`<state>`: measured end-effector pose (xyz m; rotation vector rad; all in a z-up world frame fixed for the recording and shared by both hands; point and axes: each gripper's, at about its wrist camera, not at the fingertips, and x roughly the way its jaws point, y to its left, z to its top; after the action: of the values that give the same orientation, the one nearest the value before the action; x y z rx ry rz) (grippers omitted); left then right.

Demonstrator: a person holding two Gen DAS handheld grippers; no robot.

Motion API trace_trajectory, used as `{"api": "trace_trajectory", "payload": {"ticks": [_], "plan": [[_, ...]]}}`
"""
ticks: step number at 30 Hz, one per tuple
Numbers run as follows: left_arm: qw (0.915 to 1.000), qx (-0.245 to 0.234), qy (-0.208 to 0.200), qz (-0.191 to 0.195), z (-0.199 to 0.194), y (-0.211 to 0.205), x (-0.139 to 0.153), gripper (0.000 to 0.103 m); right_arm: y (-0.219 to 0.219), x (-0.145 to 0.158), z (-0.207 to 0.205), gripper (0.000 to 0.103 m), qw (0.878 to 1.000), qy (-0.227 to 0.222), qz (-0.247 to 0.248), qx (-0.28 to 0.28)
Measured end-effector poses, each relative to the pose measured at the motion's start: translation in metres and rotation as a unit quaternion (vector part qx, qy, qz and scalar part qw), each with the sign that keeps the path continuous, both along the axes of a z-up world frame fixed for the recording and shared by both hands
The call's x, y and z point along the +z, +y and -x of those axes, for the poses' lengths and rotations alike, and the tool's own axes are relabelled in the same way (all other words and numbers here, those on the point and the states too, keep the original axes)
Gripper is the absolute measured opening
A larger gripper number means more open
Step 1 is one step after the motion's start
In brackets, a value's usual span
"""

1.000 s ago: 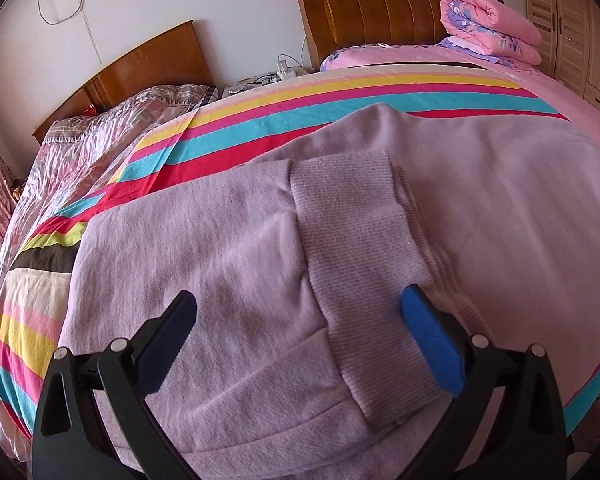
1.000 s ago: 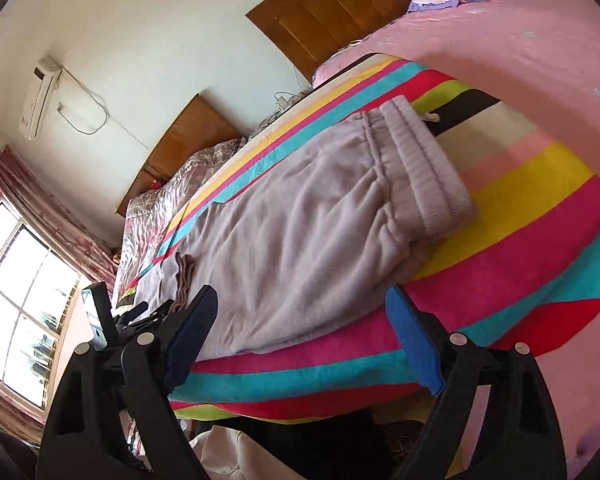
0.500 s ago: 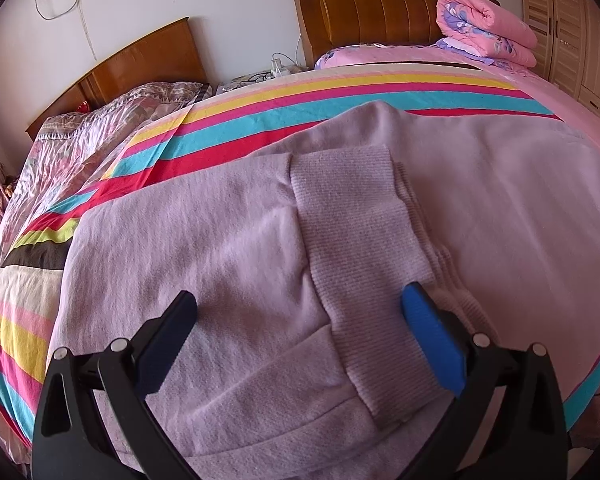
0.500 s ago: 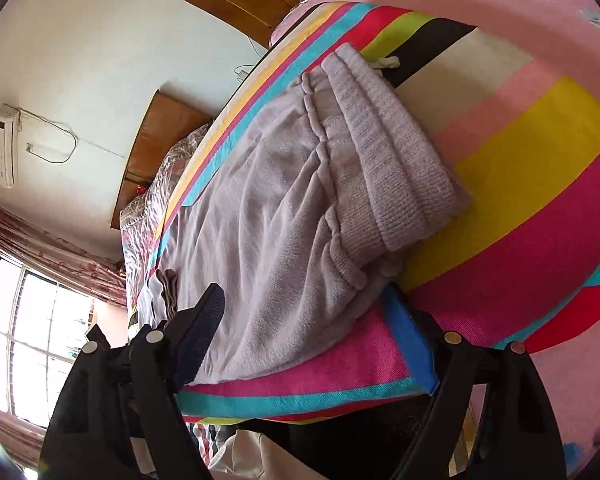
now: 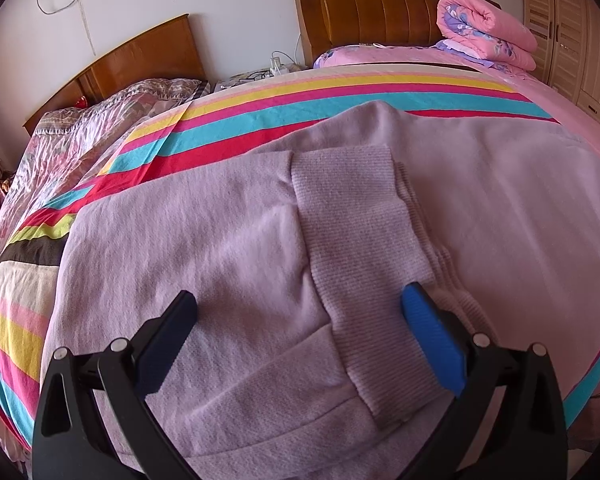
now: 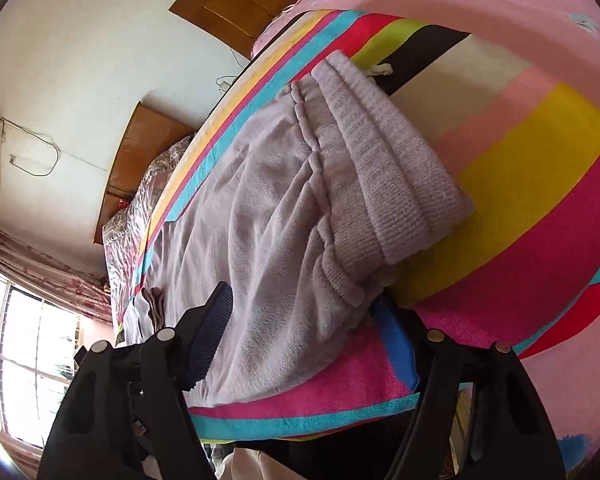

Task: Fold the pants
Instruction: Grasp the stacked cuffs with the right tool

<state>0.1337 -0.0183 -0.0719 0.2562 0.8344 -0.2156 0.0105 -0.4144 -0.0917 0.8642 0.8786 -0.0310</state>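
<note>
Lilac fleece pants point(image 5: 228, 240) lie flat on the striped bedspread point(image 5: 260, 100). In the left wrist view a ribbed cuff point(image 5: 352, 216) lies folded on top of the pants, between the fingers of my open left gripper point(image 5: 300, 316), which hovers just above the cloth. In the right wrist view the same pants point(image 6: 260, 216) show with their ribbed waistband point(image 6: 384, 168) at the right. My right gripper point(image 6: 300, 316) is open and straddles the near edge of the pants beside the waistband, one finger over the cloth, the other at the cloth's edge.
A rolled pink quilt point(image 5: 488, 32) lies by the wooden headboard point(image 5: 380, 12). A second bed with a plastic-covered quilt point(image 5: 80, 128) stands to the left. Wardrobe doors point(image 5: 580, 40) are at the right. A window point(image 6: 28, 344) shows beyond the bed.
My right gripper has moved in toward the pants' near edge by the waistband and tilted. My left gripper has barely moved over the cuff.
</note>
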Motion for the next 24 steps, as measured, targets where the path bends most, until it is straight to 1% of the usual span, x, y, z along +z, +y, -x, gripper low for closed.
{"api": "trace_trajectory", "payload": {"ticks": [1,2,3,4,5,6,7,8,9,10,12,14,16,17,18,19,20,22,23,24], "plan": [[1.0,-0.001,0.001,0.002,0.0,0.001,0.0,0.102,0.01,0.002,-0.003,0.075,1.0,0.005,0.022,0.013],[1.0,-0.002,0.001,0.004,0.0,0.001,0.0,0.102,0.022,0.004,-0.009,0.074,0.998,0.01,0.036,0.041],[1.0,-0.002,0.001,0.007,0.0,0.002,-0.001,0.102,0.028,0.004,-0.012,0.066,0.998,0.01,0.029,0.059],[1.0,-0.003,0.001,0.008,0.0,0.003,-0.001,0.102,0.028,0.0,-0.012,0.057,0.998,0.009,0.007,0.061],[1.0,-0.003,0.001,0.009,0.0,0.003,-0.001,0.102,0.024,-0.002,-0.011,0.049,0.999,0.005,-0.004,0.042],[0.9999,-0.004,0.002,0.01,0.0,0.003,-0.001,0.102,0.017,-0.004,-0.008,0.032,1.0,-0.008,-0.019,0.018],[0.9999,-0.005,0.003,0.011,-0.001,0.004,-0.001,0.102,0.009,-0.009,-0.004,0.025,0.999,-0.019,-0.042,-0.007],[0.9999,-0.006,0.003,0.012,-0.001,0.004,-0.001,0.102,0.004,-0.013,0.0,0.024,0.997,-0.031,-0.069,-0.027],[0.9999,-0.006,0.004,0.014,-0.002,0.005,-0.001,0.102,0.003,-0.016,0.004,0.022,0.994,-0.048,-0.085,-0.043],[0.9999,-0.007,0.005,0.015,-0.002,0.005,-0.001,0.102,0.007,-0.015,0.007,0.021,0.993,-0.065,-0.083,-0.053],[0.9998,-0.008,0.005,0.017,-0.002,0.007,-0.002,0.102,0.016,-0.005,0.011,0.02,0.993,-0.088,-0.04,-0.064],[0.9998,-0.007,0.003,0.017,-0.001,0.008,-0.002,0.102,0.031,0.017,0.01,0.019,0.991,-0.114,0.012,-0.068],[0.9998,-0.007,0.0,0.017,-0.001,0.008,-0.001,0.102,0.055,0.047,0.003,0.019,0.985,-0.136,0.095,-0.057],[0.9998,-0.008,-0.001,0.021,0.0,0.009,0.0,0.102,0.07,0.064,-0.003,0.019,0.978,-0.143,0.143,-0.046],[0.9995,-0.012,0.0,0.03,0.001,0.013,0.002,0.102,0.089,0.081,-0.011,0.019,0.969,-0.151,0.192,-0.029],[0.9986,-0.014,0.002,0.051,0.003,0.02,0.006,0.1,0.111,0.099,-0.021,0.019,0.957,-0.161,0.243,-0.006],[0.9965,-0.008,-0.007,0.082,0.007,0.033,0.014,0.097,0.137,0.114,-0.03,0.019,0.939,-0.17,0.297,0.024],[0.9886,0.023,-0.042,0.143,0.017,0.069,0.033,0.097,0.194,0.134,-0.051,0.019,0.899,-0.192,0.384,0.092],[0.9849,0.047,-0.053,0.158,0.02,0.088,0.041,0.097,0.227,0.138,-0.061,0.019,0.875,-0.203,0.419,0.132],[0.9805,0.071,-0.063,0.172,0.023,0.109,0.049,0.097,0.263,0.138,-0.066,0.019,0.848,-0.214,0.452,0.174]]}}
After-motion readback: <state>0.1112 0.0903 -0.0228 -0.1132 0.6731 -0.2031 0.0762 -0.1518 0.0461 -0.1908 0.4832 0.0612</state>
